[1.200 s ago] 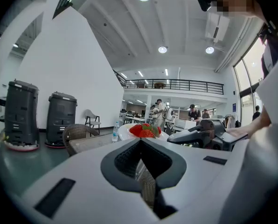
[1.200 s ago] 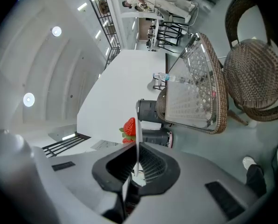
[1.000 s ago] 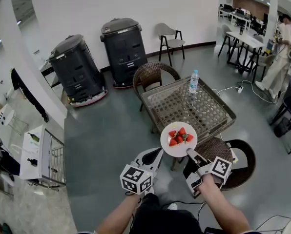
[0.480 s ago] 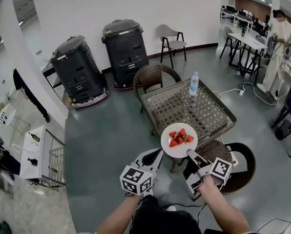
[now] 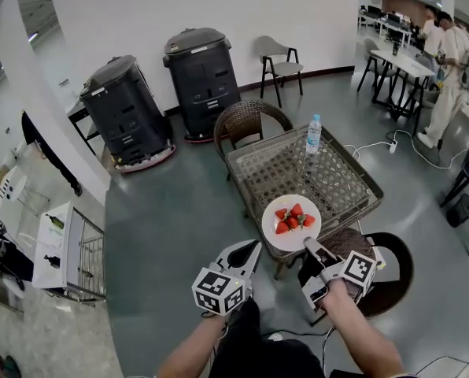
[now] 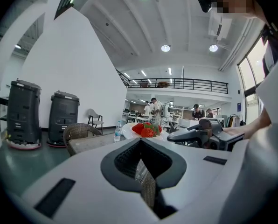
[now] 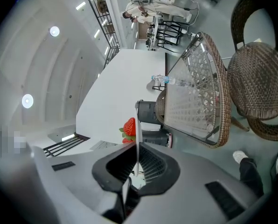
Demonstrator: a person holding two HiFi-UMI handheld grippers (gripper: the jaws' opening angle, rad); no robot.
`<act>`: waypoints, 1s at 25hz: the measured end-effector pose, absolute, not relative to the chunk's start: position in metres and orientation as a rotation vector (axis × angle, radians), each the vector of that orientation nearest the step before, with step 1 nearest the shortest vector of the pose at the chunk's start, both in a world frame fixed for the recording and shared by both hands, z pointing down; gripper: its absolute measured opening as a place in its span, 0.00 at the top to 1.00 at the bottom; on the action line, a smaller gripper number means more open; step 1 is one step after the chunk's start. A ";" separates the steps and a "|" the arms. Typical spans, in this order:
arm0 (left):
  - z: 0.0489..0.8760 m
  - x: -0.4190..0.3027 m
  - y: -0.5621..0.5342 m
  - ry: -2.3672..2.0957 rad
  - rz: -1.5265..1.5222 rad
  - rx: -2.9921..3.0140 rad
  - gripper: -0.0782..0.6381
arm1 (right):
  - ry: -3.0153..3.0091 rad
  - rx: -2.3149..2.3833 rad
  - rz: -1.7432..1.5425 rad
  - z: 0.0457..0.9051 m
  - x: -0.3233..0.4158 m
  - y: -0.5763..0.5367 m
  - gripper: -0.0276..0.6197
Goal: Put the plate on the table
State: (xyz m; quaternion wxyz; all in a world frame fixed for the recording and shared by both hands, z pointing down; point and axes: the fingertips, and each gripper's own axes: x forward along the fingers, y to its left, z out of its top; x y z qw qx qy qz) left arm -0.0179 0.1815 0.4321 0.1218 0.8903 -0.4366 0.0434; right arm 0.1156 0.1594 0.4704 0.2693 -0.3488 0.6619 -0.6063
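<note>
Head view had the left gripper (image 5: 246, 252) low at 6 o'clock, jaws together with nothing between them. Just right of it, the white plate (image 5: 285, 242) of strawberries (image 5: 293, 220) sat over the near edge of the wicker table (image 5: 246, 199), and I couldn't tell whether it touched. The right gripper (image 5: 307, 246) had clamped the plate's 5 o'clock rim. At the plate's 12 o'clock a water bottle (image 5: 313, 134) stood upright on the tabletop.
</note>
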 end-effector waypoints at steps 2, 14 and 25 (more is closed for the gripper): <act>0.432 -0.018 0.171 -1.271 0.123 2.602 0.88 | 1.787 -0.951 -1.625 0.469 0.117 0.148 0.93; 0.458 -0.023 0.085 -1.205 0.128 2.603 0.88 | 1.763 -0.994 -1.600 0.487 0.113 0.063 0.93; 0.459 -0.045 -0.051 -1.084 0.163 2.601 0.88 | 1.702 -1.080 -1.615 0.489 0.090 -0.058 0.93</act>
